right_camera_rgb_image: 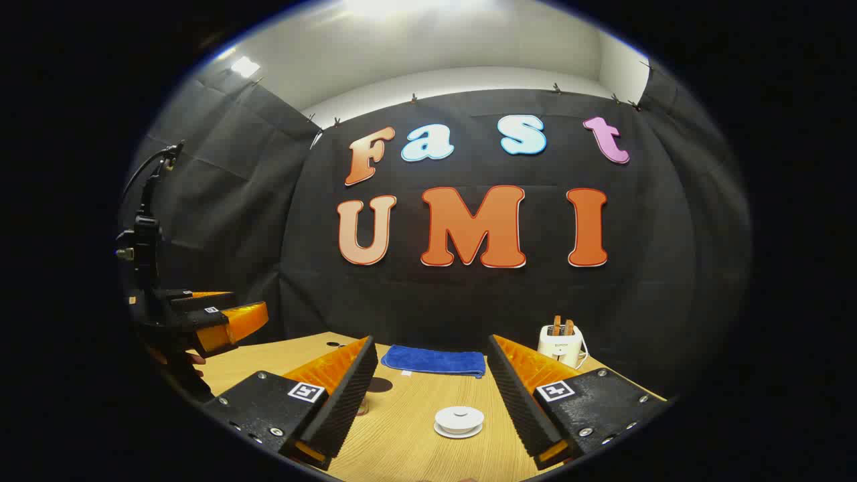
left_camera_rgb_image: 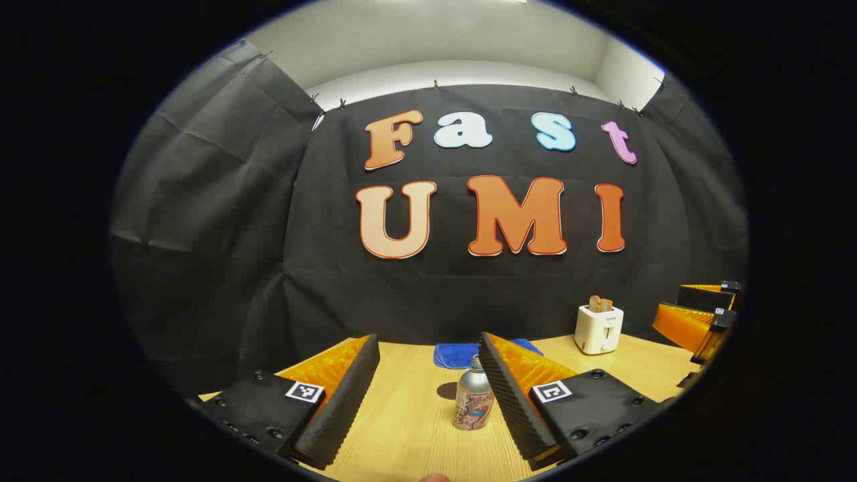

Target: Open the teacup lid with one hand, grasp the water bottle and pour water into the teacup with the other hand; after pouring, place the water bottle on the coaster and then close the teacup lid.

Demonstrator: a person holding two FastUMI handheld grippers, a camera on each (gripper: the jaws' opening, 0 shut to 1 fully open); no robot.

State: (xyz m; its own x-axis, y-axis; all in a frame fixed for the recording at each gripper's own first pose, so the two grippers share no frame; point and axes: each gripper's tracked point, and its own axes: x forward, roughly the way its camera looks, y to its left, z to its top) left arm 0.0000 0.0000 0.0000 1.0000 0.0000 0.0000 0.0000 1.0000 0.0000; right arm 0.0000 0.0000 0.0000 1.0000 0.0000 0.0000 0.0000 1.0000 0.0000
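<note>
Left hand-held gripper [left_camera_rgb_image: 428,395]: fingers spread wide, nothing between them touching. Water bottle [left_camera_rgb_image: 473,402] stands upright on the wooden bench [left_camera_rgb_image: 402,435], just beside the inner face of one finger, lid on. Right hand-held gripper [right_camera_rgb_image: 428,395]: fingers apart, empty. Lidded white teacup [right_camera_rgb_image: 459,420] sits on the bench between and beyond them. Farther back: dark round coaster [right_camera_rgb_image: 379,384], blue cloth [right_camera_rgb_image: 434,361], white toaster [right_camera_rgb_image: 561,345] near the wall.
</note>
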